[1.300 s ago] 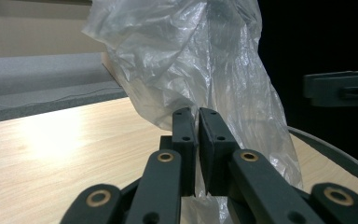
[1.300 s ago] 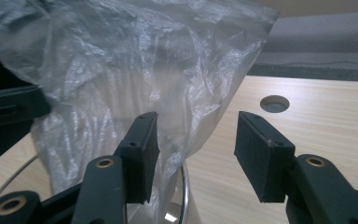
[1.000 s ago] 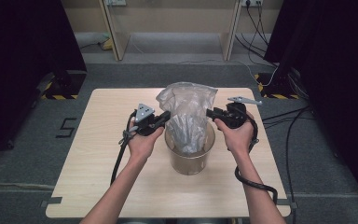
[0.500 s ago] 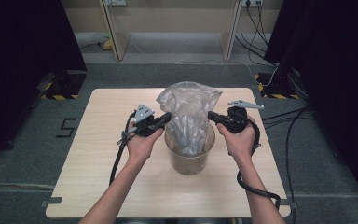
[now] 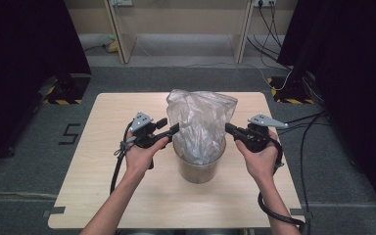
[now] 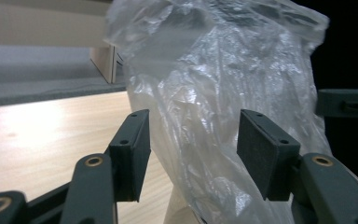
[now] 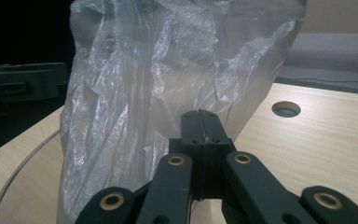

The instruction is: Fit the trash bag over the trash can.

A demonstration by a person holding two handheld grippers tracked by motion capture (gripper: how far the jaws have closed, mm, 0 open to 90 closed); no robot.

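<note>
A crumpled clear plastic bag (image 5: 200,122) stands up out of a round metal bin (image 5: 198,169) at the middle of the wooden table (image 5: 127,196). My left gripper (image 5: 174,128) points at the bag's left side. Its jaws have just been opening: in the left gripper view (image 6: 191,154) the pads stand apart with the bag (image 6: 214,70) just beyond them, not pressed. My right gripper (image 5: 227,127) is at the bag's right edge. Seen from the right gripper view (image 7: 200,114), its pads are pressed together, and the film of the bag (image 7: 144,70) runs down to their tip.
A cable (image 5: 274,215) trails from the right gripper over the table's front right. The table has a round hole (image 7: 285,108) behind the bag. Wooden furniture legs (image 5: 117,39) and floor cables (image 5: 284,73) lie beyond the far edge.
The left jaws have parted and let go of the bag. The right hand has shifted outward to the right, and the bag's upper right corner has stretched that way with it.
</note>
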